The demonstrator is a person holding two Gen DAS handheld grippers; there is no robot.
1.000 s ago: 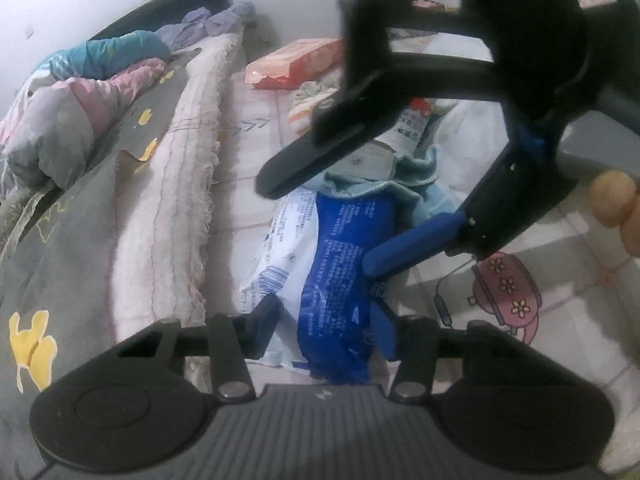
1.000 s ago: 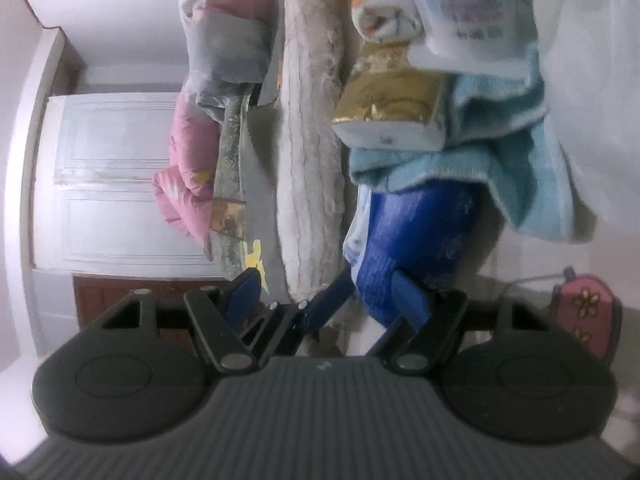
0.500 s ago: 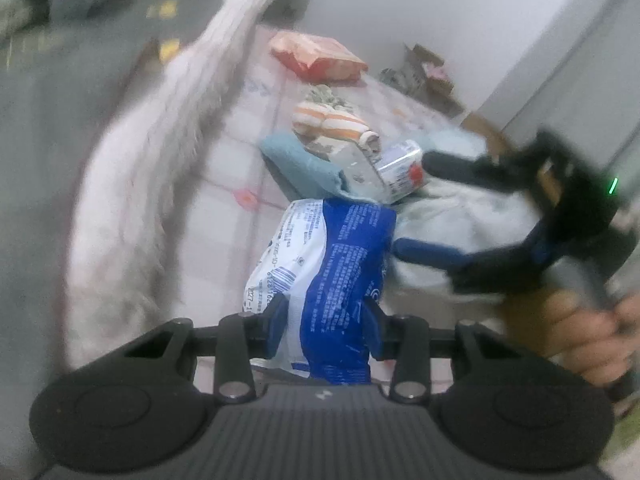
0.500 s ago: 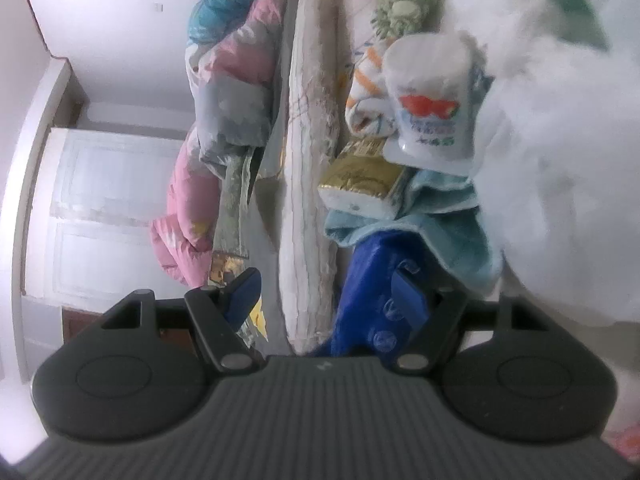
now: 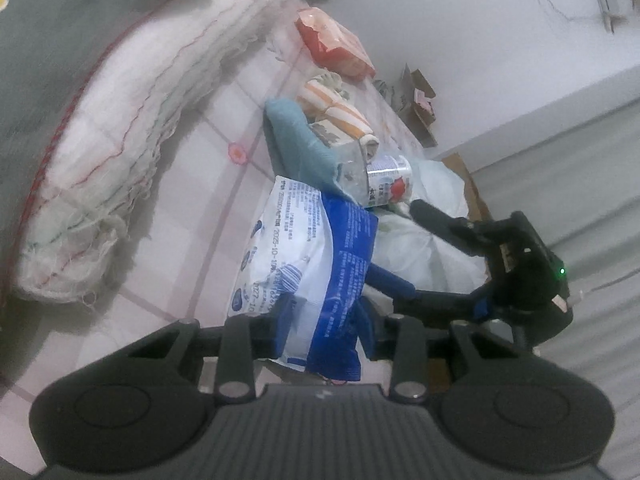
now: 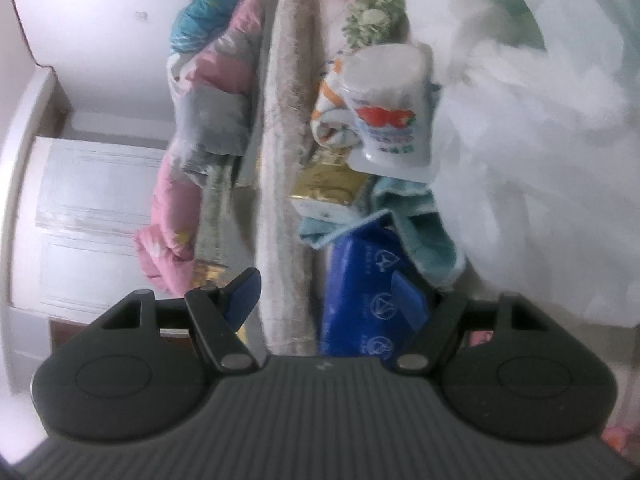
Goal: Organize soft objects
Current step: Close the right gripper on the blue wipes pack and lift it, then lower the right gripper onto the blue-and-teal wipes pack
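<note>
- Rolled upright since a second ago, the left hand-held gripper [image 5: 320,316] is closing on the blue-and-white plastic pack [image 5: 312,264] lying on the bed sheet [image 5: 192,184].
- Right hand-held gripper [image 6: 326,294] hovers wide, empty, beside a teal towel [image 6: 416,216].

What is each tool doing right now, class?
Left tool: closing on the blue and white packet, which lies between its fingers.
Right tool: open, holding nothing.
</note>
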